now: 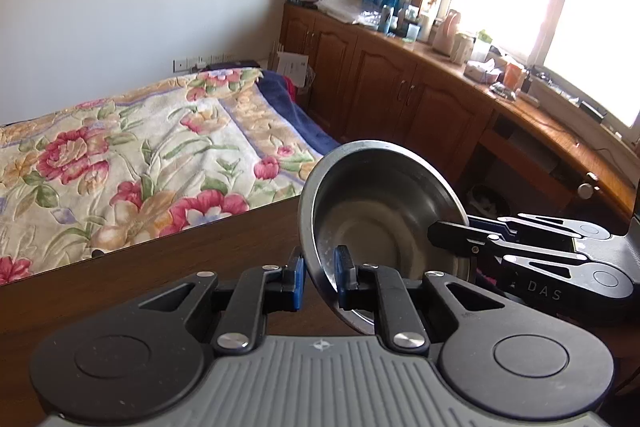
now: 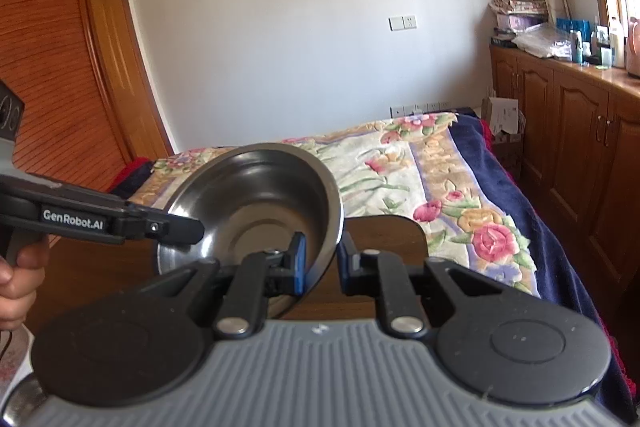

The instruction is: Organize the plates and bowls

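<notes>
A stainless steel bowl (image 1: 380, 195) hangs tilted above a dark wooden table (image 1: 160, 275), its opening towards both cameras. My left gripper (image 1: 320, 267) is shut on the bowl's near rim, one blue pad outside the wall and one inside. My right gripper (image 1: 444, 235) comes in from the right and pinches the opposite rim. In the right wrist view the same bowl (image 2: 260, 195) sits with its rim between the right gripper (image 2: 322, 259) fingers. The left gripper (image 2: 188, 227) reaches in from the left, held by a hand (image 2: 16, 279).
Beyond the table's far edge (image 2: 384, 227) lies a bed with a floral blanket (image 1: 140, 155). Wooden cabinets (image 1: 400, 87) with a cluttered top run under the window on the right. A wooden wardrobe (image 2: 60, 67) stands at left. Something pale and patterned (image 2: 12, 355) shows at the lower left.
</notes>
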Action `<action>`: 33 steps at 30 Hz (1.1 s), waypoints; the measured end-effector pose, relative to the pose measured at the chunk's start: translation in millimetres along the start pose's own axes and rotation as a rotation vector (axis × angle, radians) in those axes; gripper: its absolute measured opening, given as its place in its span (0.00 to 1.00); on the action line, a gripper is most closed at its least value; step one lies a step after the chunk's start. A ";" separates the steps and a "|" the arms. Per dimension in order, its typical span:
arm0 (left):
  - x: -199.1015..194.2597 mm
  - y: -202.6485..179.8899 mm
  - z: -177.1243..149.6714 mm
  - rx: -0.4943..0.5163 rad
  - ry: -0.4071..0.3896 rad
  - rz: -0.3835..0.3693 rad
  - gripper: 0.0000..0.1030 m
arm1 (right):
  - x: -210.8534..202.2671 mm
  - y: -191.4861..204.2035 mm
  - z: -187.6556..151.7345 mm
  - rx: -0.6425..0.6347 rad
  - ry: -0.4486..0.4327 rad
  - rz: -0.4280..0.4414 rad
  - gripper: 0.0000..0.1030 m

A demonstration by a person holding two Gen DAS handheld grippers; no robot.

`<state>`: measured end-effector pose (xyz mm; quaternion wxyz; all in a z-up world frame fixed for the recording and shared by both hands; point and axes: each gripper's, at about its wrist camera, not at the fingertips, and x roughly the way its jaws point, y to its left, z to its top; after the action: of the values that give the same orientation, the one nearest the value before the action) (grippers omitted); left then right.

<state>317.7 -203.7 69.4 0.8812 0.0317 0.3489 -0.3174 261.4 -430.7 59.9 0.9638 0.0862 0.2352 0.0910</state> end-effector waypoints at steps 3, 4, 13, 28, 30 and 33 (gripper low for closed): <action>-17.0 -6.3 -3.4 0.016 -0.020 -0.002 0.16 | -11.5 7.2 0.6 -0.014 -0.018 -0.001 0.18; -22.1 -7.9 -4.5 0.020 -0.027 -0.003 0.16 | -14.5 9.2 1.0 -0.016 -0.023 -0.001 0.18; -66.4 -13.6 -26.0 0.038 -0.076 -0.023 0.16 | -38.4 32.1 -2.3 -0.047 -0.047 -0.009 0.18; -123.9 -8.5 -79.1 0.031 -0.123 -0.051 0.16 | -69.4 71.0 -23.3 -0.093 -0.052 -0.004 0.18; -128.2 -6.5 -88.0 0.025 -0.124 -0.051 0.16 | -71.7 75.3 -27.7 -0.095 -0.052 0.001 0.18; -133.1 -3.9 -104.9 0.007 -0.121 -0.052 0.16 | -74.9 81.0 -36.1 -0.085 -0.048 0.016 0.18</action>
<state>179.2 -106.2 75.4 0.8921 0.0066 0.2944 -0.3427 168.2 -364.0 78.0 0.9713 0.0490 0.2071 0.1064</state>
